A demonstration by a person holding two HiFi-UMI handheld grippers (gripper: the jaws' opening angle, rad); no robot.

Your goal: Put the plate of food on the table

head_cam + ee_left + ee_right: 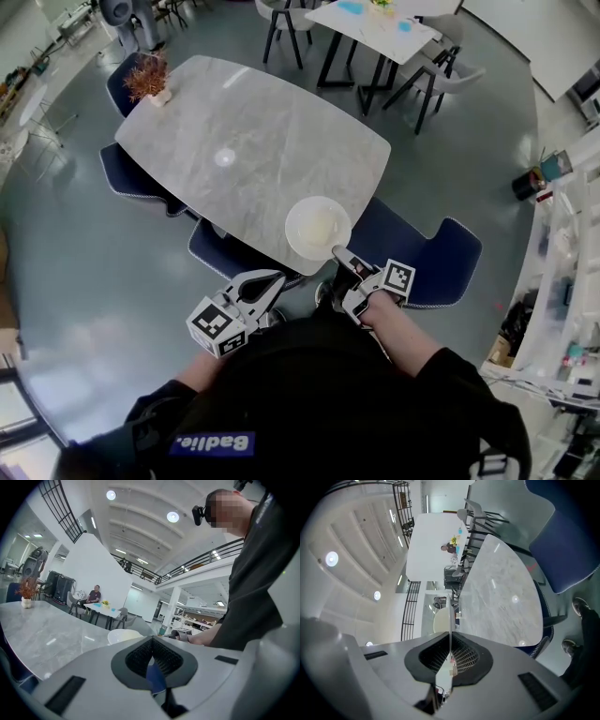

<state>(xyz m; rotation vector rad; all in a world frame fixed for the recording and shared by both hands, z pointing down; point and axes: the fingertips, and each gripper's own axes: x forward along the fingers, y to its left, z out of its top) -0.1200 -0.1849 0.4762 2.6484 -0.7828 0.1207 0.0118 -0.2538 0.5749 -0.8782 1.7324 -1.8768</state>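
**Plate at the table's near edge, not yet released**

The right gripper (339, 253) has its jaws clamped on the near rim of the plate (318, 227), which shows edge-on between the pads. The plate reaches out ahead of the jaws over the near corner of the table (244, 141) and holds something pale that I cannot make out. No view shows whether the plate rests on the top or hangs just above it. The left gripper (272, 278), beside the right one, has its jaws together on nothing, and the plate lies ahead and to its right, apart from it. A plant (148, 80) stands at the table's far end. I judge the carry nearly done, with setting the plate flat, opening the jaws and drawing back left to do.
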